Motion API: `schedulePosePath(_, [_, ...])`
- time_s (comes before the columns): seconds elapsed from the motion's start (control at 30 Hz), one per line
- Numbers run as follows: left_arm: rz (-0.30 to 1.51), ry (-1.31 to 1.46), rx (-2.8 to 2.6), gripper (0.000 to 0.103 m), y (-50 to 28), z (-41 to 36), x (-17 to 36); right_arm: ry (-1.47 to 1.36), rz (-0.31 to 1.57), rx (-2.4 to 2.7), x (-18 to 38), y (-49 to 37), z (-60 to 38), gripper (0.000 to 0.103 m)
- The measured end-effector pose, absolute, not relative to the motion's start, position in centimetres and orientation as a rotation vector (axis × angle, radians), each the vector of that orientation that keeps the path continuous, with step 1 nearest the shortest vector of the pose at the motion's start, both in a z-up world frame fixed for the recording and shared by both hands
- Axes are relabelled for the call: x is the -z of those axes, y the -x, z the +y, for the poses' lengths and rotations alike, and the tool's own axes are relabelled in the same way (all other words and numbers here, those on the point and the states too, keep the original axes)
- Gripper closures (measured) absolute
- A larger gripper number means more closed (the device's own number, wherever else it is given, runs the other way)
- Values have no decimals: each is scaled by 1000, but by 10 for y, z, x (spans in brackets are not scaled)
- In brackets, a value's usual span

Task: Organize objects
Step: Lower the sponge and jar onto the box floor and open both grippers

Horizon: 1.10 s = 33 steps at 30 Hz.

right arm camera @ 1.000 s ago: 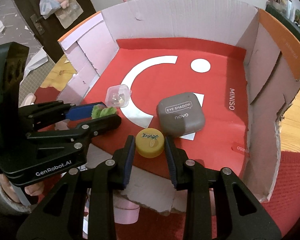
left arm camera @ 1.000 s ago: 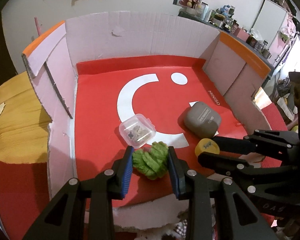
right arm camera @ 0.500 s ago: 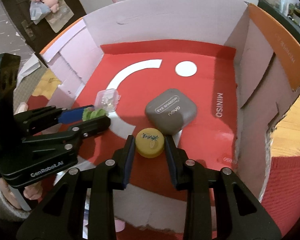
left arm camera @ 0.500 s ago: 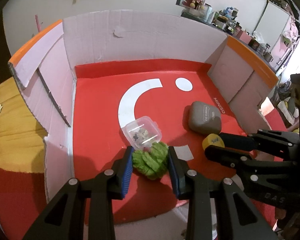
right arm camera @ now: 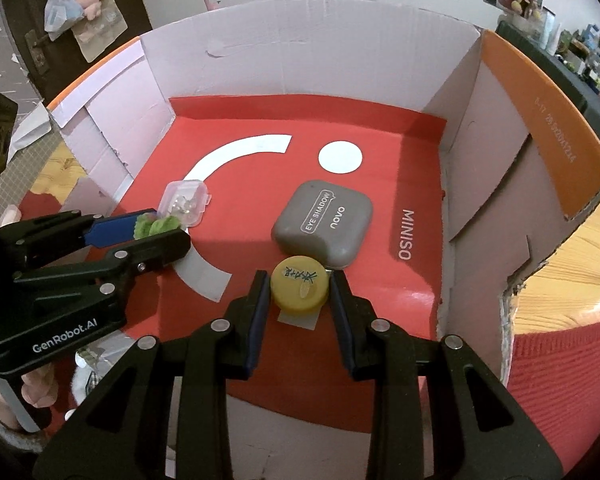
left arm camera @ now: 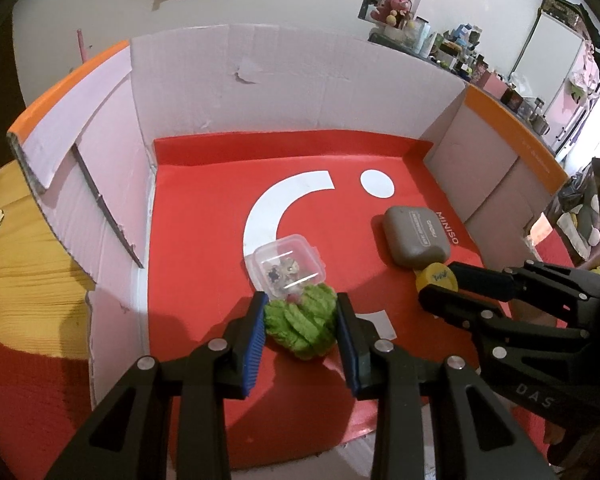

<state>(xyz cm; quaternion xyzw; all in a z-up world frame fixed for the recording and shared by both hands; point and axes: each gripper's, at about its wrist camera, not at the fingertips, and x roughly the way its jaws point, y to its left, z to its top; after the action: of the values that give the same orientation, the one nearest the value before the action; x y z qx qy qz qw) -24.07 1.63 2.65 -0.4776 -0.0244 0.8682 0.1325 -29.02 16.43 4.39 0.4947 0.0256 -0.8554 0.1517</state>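
Observation:
My left gripper [left arm camera: 302, 316] is shut on a green ridged soft toy [left arm camera: 302, 326], held low over the red floor of a cardboard box [left arm camera: 204, 216], just before a small clear plastic case [left arm camera: 288, 266]. My right gripper [right arm camera: 298, 294] is shut on a yellow round cap [right arm camera: 299, 290], right against the near edge of a grey eye-shadow case [right arm camera: 324, 224]. The left gripper also shows in the right wrist view [right arm camera: 156, 226], still on the toy [right arm camera: 156, 226]. The right gripper shows in the left wrist view [left arm camera: 436, 282] with the cap [left arm camera: 436, 278].
White cardboard walls [left arm camera: 260, 88] with orange-edged flaps [right arm camera: 540, 120] close the box at the back and sides. A wooden surface [left arm camera: 24, 256] lies left of the box, red cloth [right arm camera: 560, 372] at the right. The front wall is torn low.
Both grippers moved forward, deeper into the box, with their objects. The toy now sits close to the clear case, and the cap has come up against the grey case.

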Motion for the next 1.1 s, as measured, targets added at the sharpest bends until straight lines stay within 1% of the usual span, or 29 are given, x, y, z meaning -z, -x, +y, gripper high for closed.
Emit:
schedulePosePath(0.37, [-62, 1381, -2525, 67, 240, 15, -27, -1417, 15, 2443, -46, 289, 172, 74])
schedulePosePath(0.7, [-72, 1378, -2522, 66, 239, 15, -28, -1416, 14, 2445, -47, 289, 173, 74])
schedulePosePath(0.77, [-78, 1378, -2521, 65, 239, 14, -28, -1417, 15, 2448, -48, 288, 174, 74])
schedulePosePath(0.83, [-81, 1380, -2523, 58, 239, 14, -28, -1417, 16, 2451, -48, 287, 174, 73])
schedulePosePath(0.93, [-88, 1378, -2530, 53, 237, 12, -29, -1416, 19, 2453, -49, 283, 175, 73])
schedulePosePath(1.1, [-89, 1374, -2535, 52, 235, 12, -29, -1416, 13, 2449, -49, 280, 176, 71])
